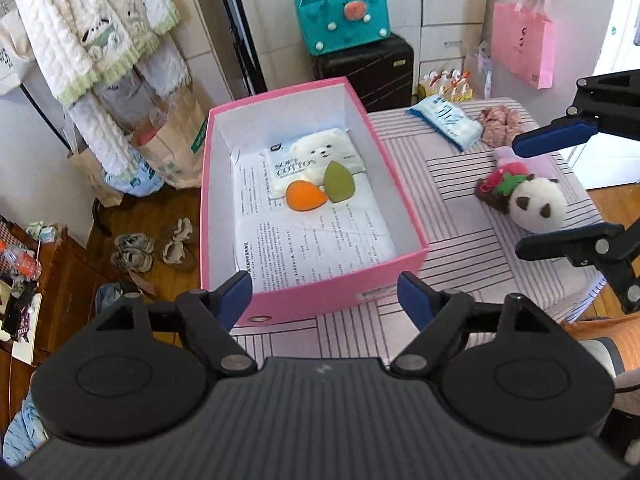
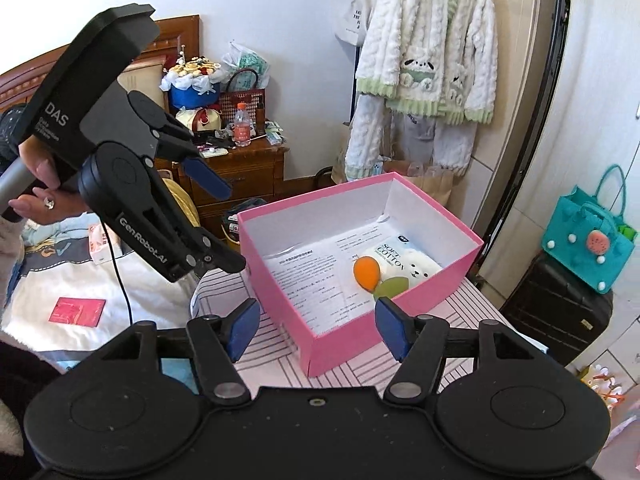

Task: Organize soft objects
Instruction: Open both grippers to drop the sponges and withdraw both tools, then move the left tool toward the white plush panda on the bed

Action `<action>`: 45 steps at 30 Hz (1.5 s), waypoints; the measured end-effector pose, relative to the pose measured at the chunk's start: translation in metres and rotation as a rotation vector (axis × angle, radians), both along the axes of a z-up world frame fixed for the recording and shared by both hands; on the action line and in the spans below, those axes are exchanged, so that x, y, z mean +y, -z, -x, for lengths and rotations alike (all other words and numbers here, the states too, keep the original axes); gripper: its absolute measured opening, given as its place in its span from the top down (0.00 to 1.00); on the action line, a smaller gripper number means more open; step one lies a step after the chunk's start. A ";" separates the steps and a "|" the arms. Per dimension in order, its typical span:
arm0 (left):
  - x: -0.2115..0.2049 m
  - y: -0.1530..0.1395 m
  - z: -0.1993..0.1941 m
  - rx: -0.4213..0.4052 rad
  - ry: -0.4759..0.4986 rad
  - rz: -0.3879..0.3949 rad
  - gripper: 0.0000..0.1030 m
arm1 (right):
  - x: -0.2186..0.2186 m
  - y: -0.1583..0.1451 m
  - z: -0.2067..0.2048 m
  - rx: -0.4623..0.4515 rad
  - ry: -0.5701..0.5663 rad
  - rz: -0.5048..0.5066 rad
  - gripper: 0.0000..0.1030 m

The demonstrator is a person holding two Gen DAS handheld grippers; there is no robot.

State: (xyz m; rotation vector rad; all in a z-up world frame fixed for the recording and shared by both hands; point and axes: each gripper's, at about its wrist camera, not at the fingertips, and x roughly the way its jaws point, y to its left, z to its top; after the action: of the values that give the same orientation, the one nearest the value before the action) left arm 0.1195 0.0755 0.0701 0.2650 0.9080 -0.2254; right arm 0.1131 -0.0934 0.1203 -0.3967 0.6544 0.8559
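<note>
Holding two sponges — orange sponge (image 1: 305,195), green sponge (image 1: 338,181) — one pink box (image 1: 320,298)

One open pink cardboard box (image 1: 320,292) holds two teardrop sponges, one orange (image 1: 305,196) and one green (image 1: 338,181), plus one white cotton-pad pack (image 1: 312,160). On the striped worktop (image 1: 460,240): one blue-white tissue pack (image 1: 446,120), one pink floral scrunchie (image 1: 500,120), one panda plush (image 1: 536,204).
</note>
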 end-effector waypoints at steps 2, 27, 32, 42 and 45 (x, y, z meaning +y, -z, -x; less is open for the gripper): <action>-0.006 -0.001 0.012 -0.032 0.013 -0.010 0.19 | -0.011 -0.001 0.011 0.006 0.003 -0.014 0.31; -0.109 0.036 0.048 -0.120 0.296 0.040 0.03 | -0.149 0.077 0.069 -0.012 0.305 -0.023 0.10; -0.128 0.053 0.038 -0.123 0.342 0.075 0.03 | -0.169 0.100 0.063 -0.008 0.340 -0.077 0.10; -0.154 0.090 0.005 -0.123 0.328 0.203 0.03 | -0.195 0.151 0.048 -0.036 0.366 -0.152 0.10; -0.165 0.098 -0.001 -0.136 0.330 0.218 0.03 | -0.199 0.160 0.041 -0.028 0.356 -0.168 0.10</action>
State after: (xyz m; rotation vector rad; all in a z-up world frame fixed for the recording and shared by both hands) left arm 0.1200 -0.0893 -0.0278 0.2238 0.6946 -0.6013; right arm 0.0724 -0.2919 -0.0397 -0.1331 0.5997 0.5591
